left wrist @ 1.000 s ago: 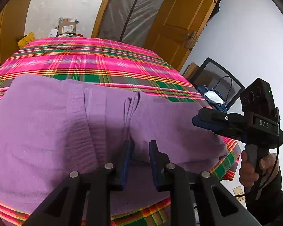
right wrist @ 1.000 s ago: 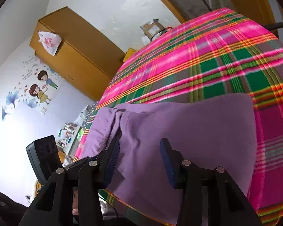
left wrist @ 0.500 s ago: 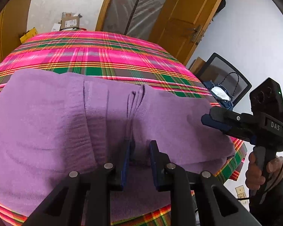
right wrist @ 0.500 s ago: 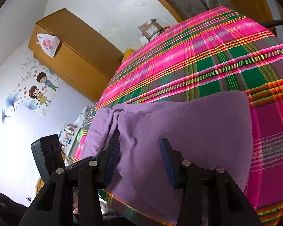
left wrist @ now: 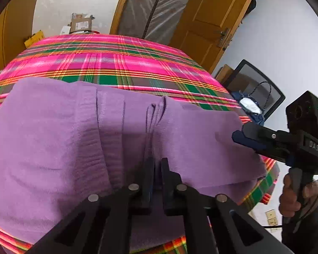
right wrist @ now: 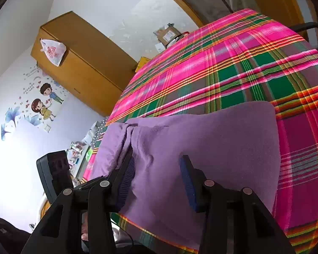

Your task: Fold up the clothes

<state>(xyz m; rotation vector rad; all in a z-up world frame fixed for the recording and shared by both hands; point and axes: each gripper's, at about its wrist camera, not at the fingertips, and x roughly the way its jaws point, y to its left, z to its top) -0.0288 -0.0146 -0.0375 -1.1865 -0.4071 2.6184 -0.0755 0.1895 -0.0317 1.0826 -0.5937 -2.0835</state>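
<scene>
Since the earlier frame the left gripper (left wrist: 156, 165) has drawn its jaws together from a clear gap to a narrow slit, and they are closing on a ridge of the purple garment (left wrist: 53, 144) pinched between the pads. The camera view of the cloth is otherwise much the same, so the hand has kept its place while the jaws moved. I judge this as the start of a grasp: once the pinch is firm, that fold of fabric can be lifted and carried over.

The right gripper (right wrist: 156, 175) has not changed; its jaws stand wide apart over the near edge of the same garment, the cloth lying below and between the fingers with no pad pressing on it. In the left wrist view it shows off to the right, held by a hand (left wrist: 294, 196) at its grip.

Outward from the grippers: one purple garment, spread flat with several pleats and folded layers running away from the camera, lies on one plaid cloth (left wrist: 116, 63) of pink and green that covers the tabletop. Two grippers, one garment, one cloth.
</scene>
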